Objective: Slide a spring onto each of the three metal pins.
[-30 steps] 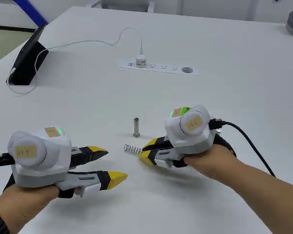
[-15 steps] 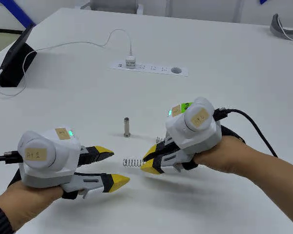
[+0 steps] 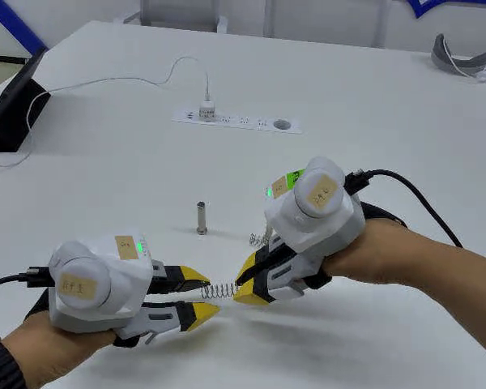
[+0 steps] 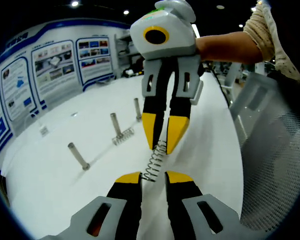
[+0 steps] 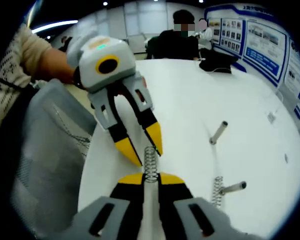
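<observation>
R gripper [image 3: 245,282] pinches one end of spring [image 3: 219,289]; other end sits btwn spread jaws of L gripper [image 3: 201,296]. White table [image 3: 373,121]: bare pin [image 3: 201,217] beyond both tips, power strip [image 3: 235,121] further out. Posters [image 4: 45,62] on wall, mesh chair [image 4: 270,150] by table edge.

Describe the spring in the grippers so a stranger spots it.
On the white table, find the left gripper and right gripper tip to tip. The spring bridges their yellow tips, gripped by the right one; the other spring sits farther back, by a pin.
</observation>
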Tool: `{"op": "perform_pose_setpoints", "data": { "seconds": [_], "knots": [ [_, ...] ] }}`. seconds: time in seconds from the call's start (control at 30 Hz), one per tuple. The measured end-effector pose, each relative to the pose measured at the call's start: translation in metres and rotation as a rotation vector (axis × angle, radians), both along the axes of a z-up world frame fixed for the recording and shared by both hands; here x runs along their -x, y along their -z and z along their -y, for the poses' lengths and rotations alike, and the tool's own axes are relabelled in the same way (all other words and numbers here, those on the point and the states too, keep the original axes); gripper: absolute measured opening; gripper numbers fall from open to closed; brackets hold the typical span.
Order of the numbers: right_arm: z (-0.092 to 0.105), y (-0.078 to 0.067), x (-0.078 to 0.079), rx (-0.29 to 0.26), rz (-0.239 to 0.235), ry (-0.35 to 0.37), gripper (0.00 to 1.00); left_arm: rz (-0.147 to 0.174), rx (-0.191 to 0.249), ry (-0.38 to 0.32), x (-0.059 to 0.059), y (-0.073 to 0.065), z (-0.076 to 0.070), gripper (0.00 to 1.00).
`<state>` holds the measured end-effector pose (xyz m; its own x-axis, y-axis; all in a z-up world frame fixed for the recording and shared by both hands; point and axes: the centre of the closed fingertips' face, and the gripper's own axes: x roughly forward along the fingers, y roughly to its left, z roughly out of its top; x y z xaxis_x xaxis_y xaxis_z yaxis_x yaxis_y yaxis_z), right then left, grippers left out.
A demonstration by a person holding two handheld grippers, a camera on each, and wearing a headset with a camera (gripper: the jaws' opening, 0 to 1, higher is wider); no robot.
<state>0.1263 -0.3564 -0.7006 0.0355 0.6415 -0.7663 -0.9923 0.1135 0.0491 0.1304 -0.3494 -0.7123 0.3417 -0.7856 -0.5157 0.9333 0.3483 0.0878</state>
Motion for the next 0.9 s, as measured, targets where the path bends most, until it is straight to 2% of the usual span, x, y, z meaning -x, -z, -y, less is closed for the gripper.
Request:
{"op": "perform_pose_setpoints", "data": {
  "seconds": [0.13, 0.3, 0.5, 0.9],
  "knots": [
    [0.0, -0.007, 0.001, 0.023, -0.003, -0.007, 0.12, 0.018, -0.015, 0.008, 0.001, 0.0, 0.001, 0.15],
    [-0.006, -0.019, 0.002, 0.019, 0.014, -0.018, 0.12, 0.026, -0.012, 0.006, 0.0, -0.002, 0.001, 0.12],
    [-0.013, -0.028, 0.002, 0.0, 0.04, -0.03, 0.12, 0.024, -0.008, 0.004, 0.0, -0.002, 0.003, 0.11],
    [-0.024, -0.037, -0.001, -0.044, 0.073, -0.031, 0.12, 0.012, 0.021, -0.014, -0.002, -0.006, 0.009, 0.11]
  ]
}}
